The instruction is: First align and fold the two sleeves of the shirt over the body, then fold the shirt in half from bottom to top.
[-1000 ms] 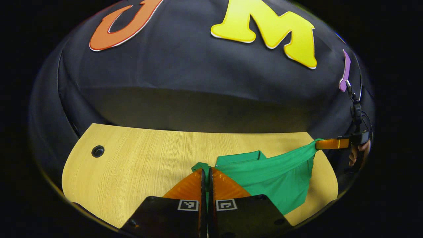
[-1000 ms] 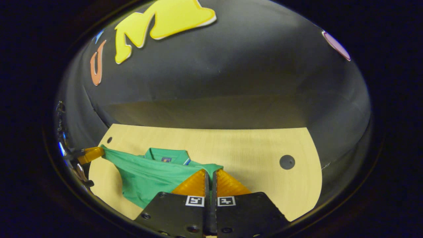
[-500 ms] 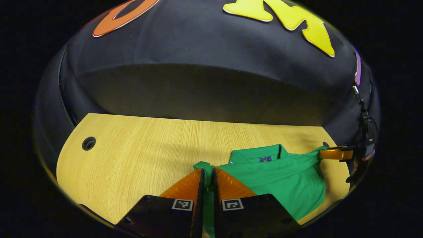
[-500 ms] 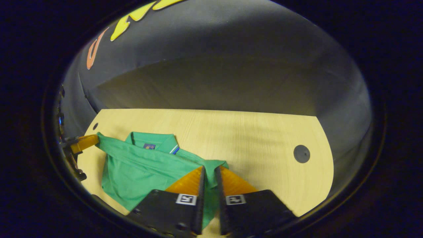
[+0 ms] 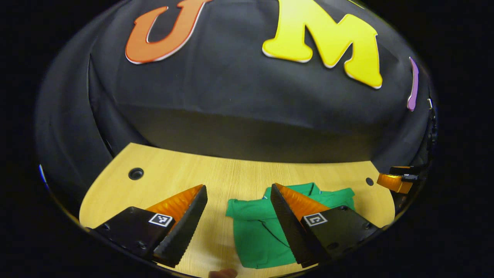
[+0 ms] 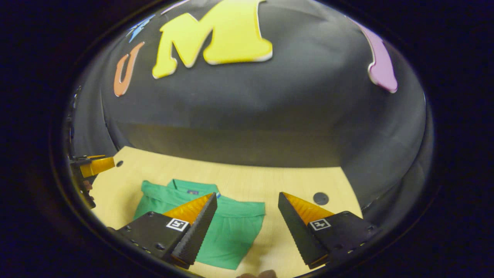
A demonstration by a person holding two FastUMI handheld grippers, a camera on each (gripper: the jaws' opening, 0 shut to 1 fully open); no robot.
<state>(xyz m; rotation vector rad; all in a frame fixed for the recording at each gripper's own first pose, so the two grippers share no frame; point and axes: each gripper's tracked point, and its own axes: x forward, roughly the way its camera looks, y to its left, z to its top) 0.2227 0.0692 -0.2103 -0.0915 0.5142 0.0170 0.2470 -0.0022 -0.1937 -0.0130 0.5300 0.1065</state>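
In the left gripper view, your left gripper (image 5: pixel 238 192) stands wide apart, holding nothing, above the green shirt (image 5: pixel 266 227) lying folded and soft on the pale wood-grain table (image 5: pixel 231 173). In the right gripper view, your right gripper (image 6: pixel 247 199) gapes empty too; the shirt (image 6: pixel 231 227) shows a small collar tag, unreadable.

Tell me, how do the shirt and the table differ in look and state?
The shirt is green, soft cloth, folded up with its collar showing; the table is pale wood-grain, hard and flat. The shirt covers a small patch, while the table spreads wide around it and has round holes. The shirt lies on the table. Both grippers, left and right, are open above them.
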